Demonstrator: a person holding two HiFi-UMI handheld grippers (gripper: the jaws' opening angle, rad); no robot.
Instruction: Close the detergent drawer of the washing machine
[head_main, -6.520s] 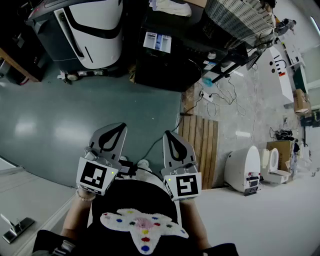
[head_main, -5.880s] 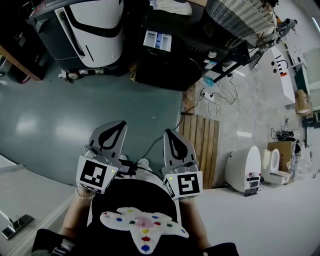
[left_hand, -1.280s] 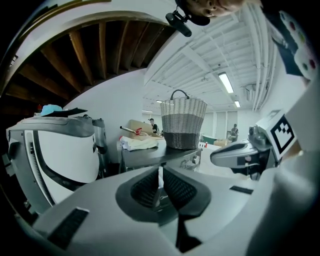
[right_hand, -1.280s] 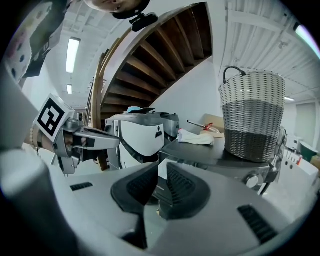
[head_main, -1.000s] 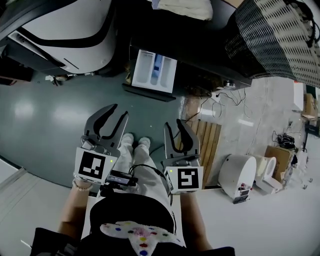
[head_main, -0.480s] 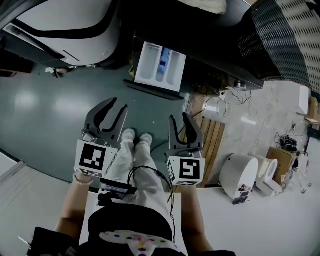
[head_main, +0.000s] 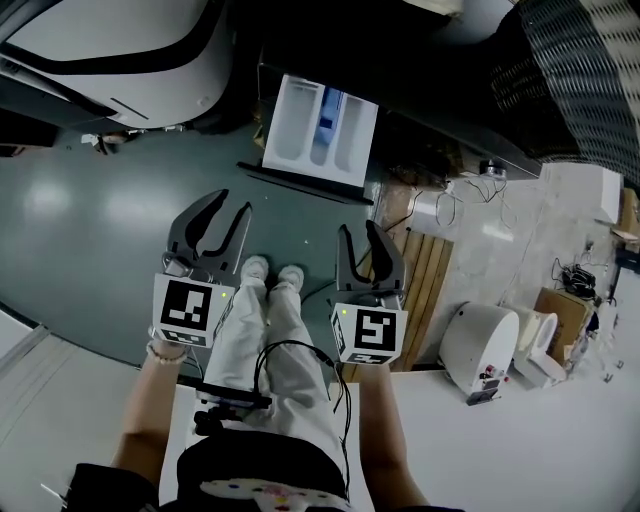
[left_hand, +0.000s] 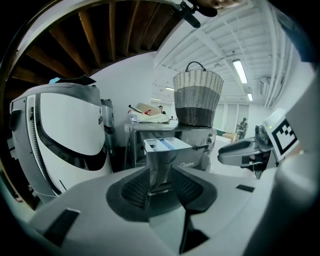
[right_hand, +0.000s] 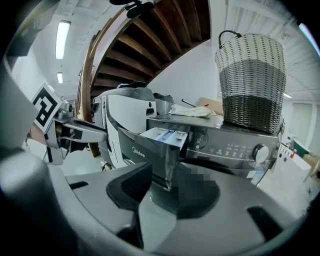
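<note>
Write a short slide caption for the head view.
Left gripper and right gripper, empty jaws just opening, face the pulled-out detergent drawer of the washing machine.

The head view looks steeply down from above onto the floor (head_main: 100, 220) and the detergent drawer (head_main: 320, 125). The 2 gripper views look forward from lower down, along their jaws, at the nearby washing machine (right_hand: 235, 145); all 3 share that drawer.

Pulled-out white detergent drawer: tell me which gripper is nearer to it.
Right, narrowly. The right gripper is short of the white detergent drawer's right part; the left gripper is off to its left.
</note>
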